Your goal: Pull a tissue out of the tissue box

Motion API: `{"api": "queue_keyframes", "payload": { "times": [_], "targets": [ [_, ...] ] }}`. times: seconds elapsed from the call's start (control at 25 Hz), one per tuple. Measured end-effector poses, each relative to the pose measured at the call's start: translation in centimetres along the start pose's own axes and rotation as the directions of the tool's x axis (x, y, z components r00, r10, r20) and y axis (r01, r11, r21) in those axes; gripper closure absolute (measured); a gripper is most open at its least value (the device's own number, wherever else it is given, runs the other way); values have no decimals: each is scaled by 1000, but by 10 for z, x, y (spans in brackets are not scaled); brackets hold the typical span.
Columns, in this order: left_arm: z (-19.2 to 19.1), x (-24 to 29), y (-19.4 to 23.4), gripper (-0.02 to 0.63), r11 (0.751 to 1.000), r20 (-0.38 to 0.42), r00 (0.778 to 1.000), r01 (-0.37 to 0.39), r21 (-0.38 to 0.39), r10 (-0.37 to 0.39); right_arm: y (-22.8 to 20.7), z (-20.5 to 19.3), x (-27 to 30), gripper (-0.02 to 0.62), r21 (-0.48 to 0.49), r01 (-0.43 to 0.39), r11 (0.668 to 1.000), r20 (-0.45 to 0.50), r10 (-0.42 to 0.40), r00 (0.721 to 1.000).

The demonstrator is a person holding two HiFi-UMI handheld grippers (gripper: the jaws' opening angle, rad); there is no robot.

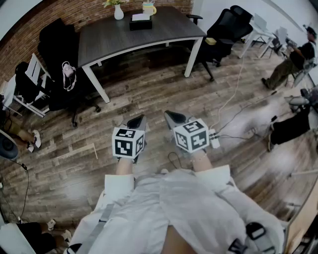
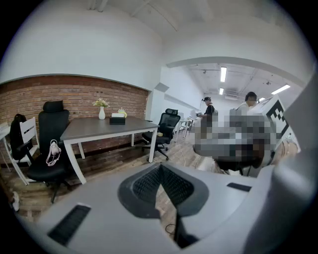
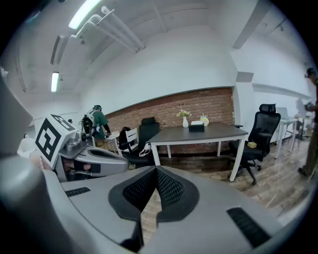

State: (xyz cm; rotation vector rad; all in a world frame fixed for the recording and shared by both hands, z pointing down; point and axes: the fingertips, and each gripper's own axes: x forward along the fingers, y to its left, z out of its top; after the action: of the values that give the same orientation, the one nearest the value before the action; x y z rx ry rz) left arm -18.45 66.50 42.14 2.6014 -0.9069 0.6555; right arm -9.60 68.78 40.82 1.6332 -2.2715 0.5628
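Observation:
A black tissue box (image 1: 140, 22) with a white tissue on top sits at the far side of a grey table (image 1: 149, 37); it also shows as a small dark box (image 2: 117, 119) in the left gripper view and as the same box (image 3: 197, 127) in the right gripper view. Both grippers hang side by side over the wooden floor, well short of the table. My left gripper (image 1: 138, 120) is shut and empty. So is my right gripper (image 1: 170, 117), shut with nothing between its jaws.
A white vase with flowers (image 1: 118, 10) and a yellow cup (image 1: 148, 8) stand beside the box. Black office chairs (image 1: 59, 54) flank the table; another chair (image 1: 223, 30) sits right. Cables and a power strip (image 1: 214, 140) lie on the floor. People sit at the right.

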Motion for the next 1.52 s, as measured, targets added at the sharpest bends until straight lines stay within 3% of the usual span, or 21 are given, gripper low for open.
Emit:
{"api": "queue_keyframes", "payload": {
  "times": [0.2, 0.44, 0.56, 0.84, 1.08, 1.28, 1.52],
  "targets": [
    [-4, 1, -2, 603, 998, 24, 1000, 8, -55, -7, 7, -3, -3, 594, 3, -38, 999, 17, 38, 999],
    [-2, 10, -3, 603, 997, 21, 1000, 8, -70, -6, -3, -2, -3, 594, -20, -15, 1000, 10, 15, 1000],
    [4, 11, -10, 603, 996, 54, 998, 47, -75, -43, -8, 1, -6, 594, -31, 5, 1000, 29, -4, 1000],
    [24, 14, -31, 603, 988, 156, 981, 129, -81, -115, -14, 4, -14, 594, -22, -71, 997, 61, 72, 996],
    [23, 24, -42, 603, 989, 153, 982, 125, -76, -112, -21, -7, -11, 594, -32, -98, 995, 31, 99, 995],
    [8, 43, -43, 603, 990, 99, 991, 102, -95, -93, -41, -25, -8, 594, -13, -73, 997, 7, 73, 997],
    [34, 63, -15, 603, 972, 219, 964, 184, -143, -150, -67, -3, 27, 594, -14, -41, 999, 35, 41, 999]
  ]
}}
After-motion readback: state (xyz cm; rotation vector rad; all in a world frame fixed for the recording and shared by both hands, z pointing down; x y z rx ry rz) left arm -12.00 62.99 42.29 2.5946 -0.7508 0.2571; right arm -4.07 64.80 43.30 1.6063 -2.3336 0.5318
